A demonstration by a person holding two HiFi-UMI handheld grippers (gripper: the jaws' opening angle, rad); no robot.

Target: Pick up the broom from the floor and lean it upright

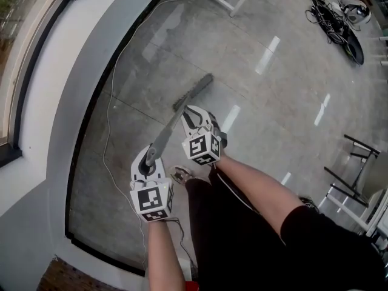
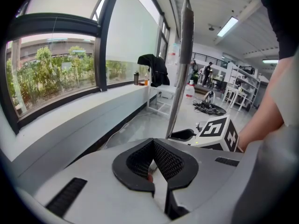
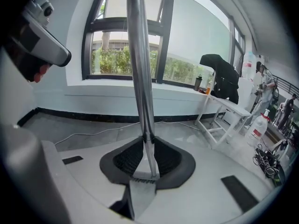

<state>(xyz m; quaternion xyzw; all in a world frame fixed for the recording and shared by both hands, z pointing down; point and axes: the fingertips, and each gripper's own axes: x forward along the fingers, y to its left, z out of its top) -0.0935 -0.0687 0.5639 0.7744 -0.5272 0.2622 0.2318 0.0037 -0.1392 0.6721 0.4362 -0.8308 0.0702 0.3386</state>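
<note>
head view: broom (image 1: pixel 165 133) sits slanted, not flat. its handle end is in the left gripper (image 1: pixel 147 161), low by the person's legs. right gripper (image 1: pixel 193 119) is on the shaft further along, just short of the brush head (image 1: pixel 195 90). brush head is out over the grey floor (image 1: pixel 273 102), near the curved wall (image 1: pixel 79 102). can't tell if bristles touch the floor.

left gripper view: pads (image 2: pixel 170 161) are pinched nearly together w/ only a small whitish/red bit between them. prob the handle's end cap, so it's clamped on the very tip. shaft (image 2: pixel 180 78) rises thin & metallic beside the right gripper's marker cube (image 2: pixel 217 132).

right gripper view: jaws are closed firm on the shaft (image 3: pixel 140 78), which runs straight up through the middle of the pads (image 3: pixel 124 160). window (image 3: pixel 112 59) is behind.

handling, my read: light, stiff metal pole, smooth, so it could slip or spin in the pads. brush end is prob the heavier end & will want to swing down. a tip hold alone gives poor leverage. the hold near the head carries the weight, the tip hold steers. the wall is the nearest support for leaning. the floor looks glossy, so bristles may slide out once it's propped.
</note>
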